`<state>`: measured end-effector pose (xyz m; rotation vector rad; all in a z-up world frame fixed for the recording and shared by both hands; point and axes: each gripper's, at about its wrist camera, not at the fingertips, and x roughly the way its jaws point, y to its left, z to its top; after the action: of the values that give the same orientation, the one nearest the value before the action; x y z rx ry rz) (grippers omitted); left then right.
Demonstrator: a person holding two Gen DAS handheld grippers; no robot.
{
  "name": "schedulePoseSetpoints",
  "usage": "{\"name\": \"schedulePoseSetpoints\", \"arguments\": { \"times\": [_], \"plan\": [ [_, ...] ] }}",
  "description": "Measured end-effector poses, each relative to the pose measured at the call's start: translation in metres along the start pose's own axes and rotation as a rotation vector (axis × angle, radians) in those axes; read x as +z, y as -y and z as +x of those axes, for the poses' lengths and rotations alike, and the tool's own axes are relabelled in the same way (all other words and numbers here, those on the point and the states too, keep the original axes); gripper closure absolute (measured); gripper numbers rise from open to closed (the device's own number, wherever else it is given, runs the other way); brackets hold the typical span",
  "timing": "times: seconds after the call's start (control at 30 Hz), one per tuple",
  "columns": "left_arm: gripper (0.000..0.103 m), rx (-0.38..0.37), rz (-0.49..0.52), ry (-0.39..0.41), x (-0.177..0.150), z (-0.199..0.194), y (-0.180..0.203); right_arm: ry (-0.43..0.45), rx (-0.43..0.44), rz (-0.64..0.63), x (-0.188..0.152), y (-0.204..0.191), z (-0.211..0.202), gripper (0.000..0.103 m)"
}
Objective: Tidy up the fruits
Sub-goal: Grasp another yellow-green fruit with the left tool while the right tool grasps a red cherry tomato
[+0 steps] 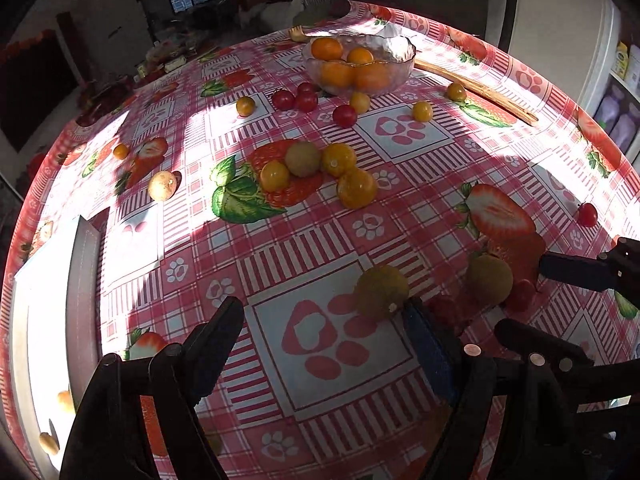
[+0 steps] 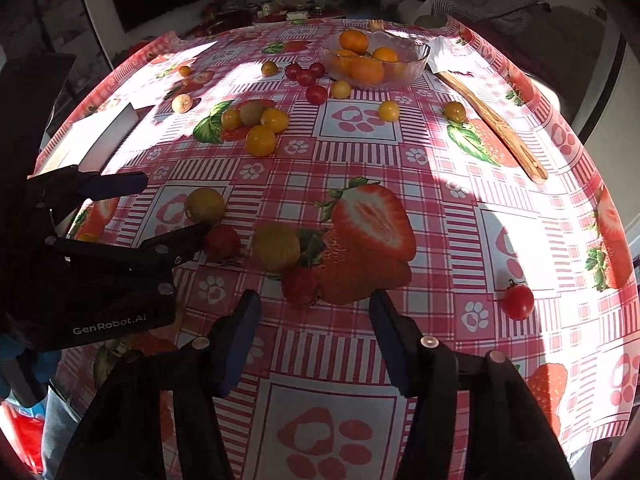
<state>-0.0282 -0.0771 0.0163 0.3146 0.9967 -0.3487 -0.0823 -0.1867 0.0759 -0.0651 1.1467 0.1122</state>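
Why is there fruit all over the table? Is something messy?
Yes. Only oranges sit in the glass bowl. Little tomatoes and yellow fruits lie scattered loose on the tablecloth, one red tomato alone near the edge.

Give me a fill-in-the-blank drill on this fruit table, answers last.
1. The glass bowl holds ___ fruits.
2. The tablecloth is printed with paw prints and ___.
3. Both the left claw and the right claw stand ___, holding nothing.

Answers: orange; strawberries; open
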Motion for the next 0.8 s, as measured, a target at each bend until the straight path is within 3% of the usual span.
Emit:
{"name": "schedulePoseSetpoints", "arguments": {
  "times": [0.1, 0.17, 0.2, 0.27, 0.37, 0.5, 0.8],
  "plan": [
    [0.034, -0.020, -0.005, 0.002, 0.006, 0.002, 0.001, 0.014, -0.017, -0.018, 0.004, -0.001, 0.003, 0.056],
    [0.036, -0.014, -0.010, 0.001, 0.010, 0.004, 0.001, 0.017, -0.020, -0.014, 0.007, 0.002, 0.004, 0.070],
    [0.043, -0.026, -0.017, -0.002, 0.013, 0.006, 0.001, 0.017, -0.018, -0.006, 0.009, 0.005, 0.004, 0.073],
    [0.047, -0.043, -0.038, -0.016, 0.015, 0.008, -0.001, 0.014, -0.008, 0.015, 0.012, 0.011, 0.005, 0.080],
    [0.052, -0.069, -0.053, -0.019, 0.014, 0.008, -0.003, 0.010, 0.000, 0.035, 0.014, 0.015, 0.005, 0.082],
    [0.075, -0.084, -0.049, -0.010, 0.011, 0.004, 0.001, 0.012, -0.004, 0.036, 0.014, 0.013, 0.005, 0.082],
    [0.075, -0.105, -0.114, -0.010, -0.004, -0.007, -0.009, 0.021, 0.055, 0.115, 0.011, 0.026, -0.008, 0.083]
  ]
}}
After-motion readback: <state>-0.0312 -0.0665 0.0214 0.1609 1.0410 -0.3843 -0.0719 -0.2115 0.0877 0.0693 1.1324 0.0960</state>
